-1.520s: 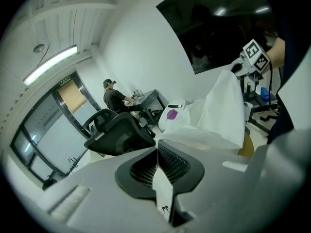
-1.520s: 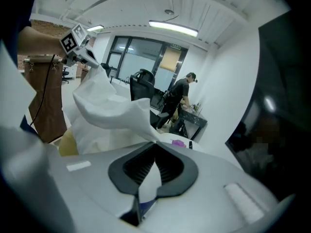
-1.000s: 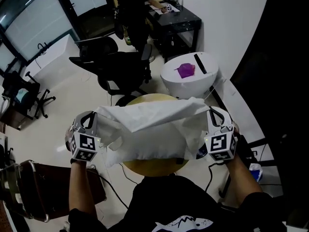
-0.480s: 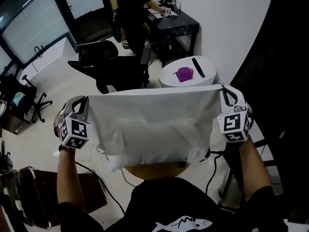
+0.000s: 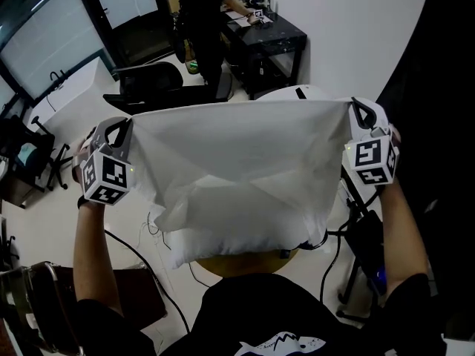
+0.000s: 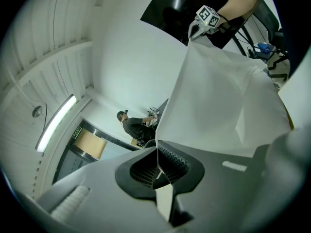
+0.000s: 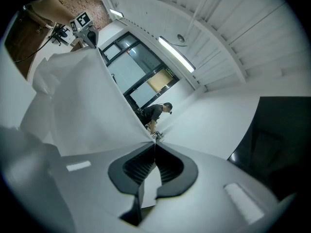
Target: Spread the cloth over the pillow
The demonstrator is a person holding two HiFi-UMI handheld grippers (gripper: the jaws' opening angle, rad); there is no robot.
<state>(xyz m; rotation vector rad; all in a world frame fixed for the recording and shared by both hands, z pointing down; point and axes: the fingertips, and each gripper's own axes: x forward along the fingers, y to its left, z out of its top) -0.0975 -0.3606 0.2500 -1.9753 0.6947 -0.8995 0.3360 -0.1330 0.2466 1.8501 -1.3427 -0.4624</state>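
Note:
A white cloth (image 5: 237,154) hangs stretched flat between my two grippers, its top edge taut and level. My left gripper (image 5: 128,124) is shut on the cloth's upper left corner, my right gripper (image 5: 355,110) on the upper right corner. Below the cloth's lower edge the white pillow (image 5: 223,236) lies on a round yellow-topped table (image 5: 245,262). In the left gripper view the cloth (image 6: 218,96) runs from the shut jaws (image 6: 158,149) across to the other gripper. The right gripper view shows the cloth (image 7: 82,101) pinched in its jaws (image 7: 153,144) the same way.
Black office chairs (image 5: 148,87) stand beyond the cloth, and a person (image 5: 200,13) stands at a black desk (image 5: 267,35) by the white wall. Cables (image 5: 341,236) hang at the right beside the table. A dark chair (image 5: 44,302) is at lower left.
Both grippers have risen and moved apart, lifting the cloth from a sagging drape on the pillow to a taut, raised sheet that now hides the white round stand behind it.

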